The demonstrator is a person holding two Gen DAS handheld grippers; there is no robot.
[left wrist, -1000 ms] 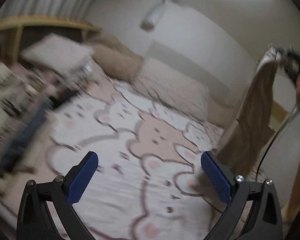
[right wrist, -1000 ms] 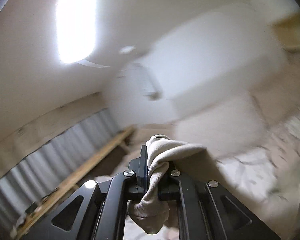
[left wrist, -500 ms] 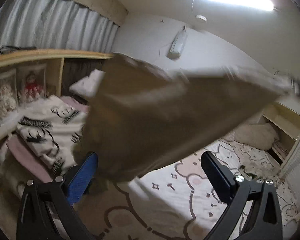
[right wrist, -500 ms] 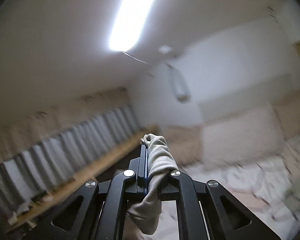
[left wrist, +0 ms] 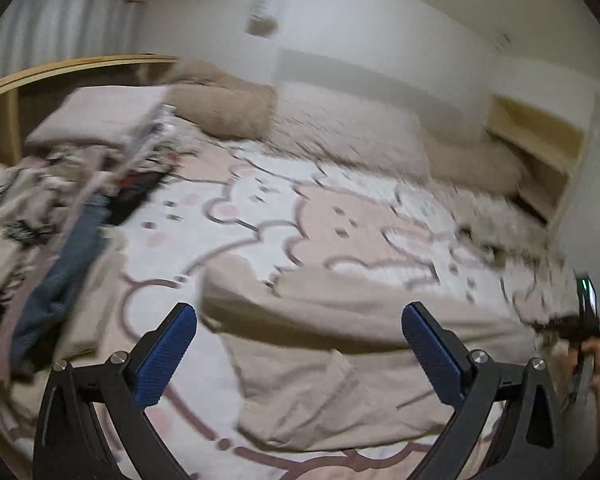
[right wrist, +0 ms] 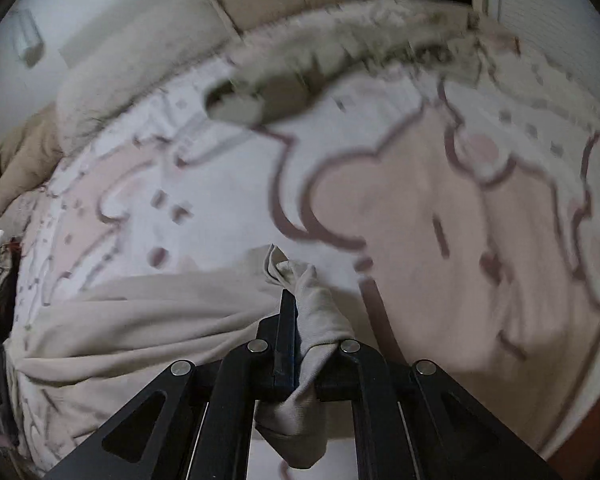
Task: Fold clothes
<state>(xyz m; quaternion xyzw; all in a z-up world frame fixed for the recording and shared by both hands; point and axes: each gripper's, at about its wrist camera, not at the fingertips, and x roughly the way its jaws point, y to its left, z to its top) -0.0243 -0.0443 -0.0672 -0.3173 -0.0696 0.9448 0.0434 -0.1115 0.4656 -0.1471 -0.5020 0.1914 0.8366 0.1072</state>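
Half a second ago our beige garment (left wrist: pixel 340 344) was flying through the air; now it lies spread on the bed (left wrist: pixel 228 216), ready for smoothing. Its long axis runs from the clothes pile (left wrist: pixel 56 240) toward our right tool (right wrist: pixel 296 312), which pinches one corner. Our left tool (left wrist: pixel 296 344) hovers spread.

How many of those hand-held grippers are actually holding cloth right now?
1. The right hand-held gripper is shut on a corner of the beige garment spread on the bed. The left hand-held gripper hovers open above it, holding nothing.
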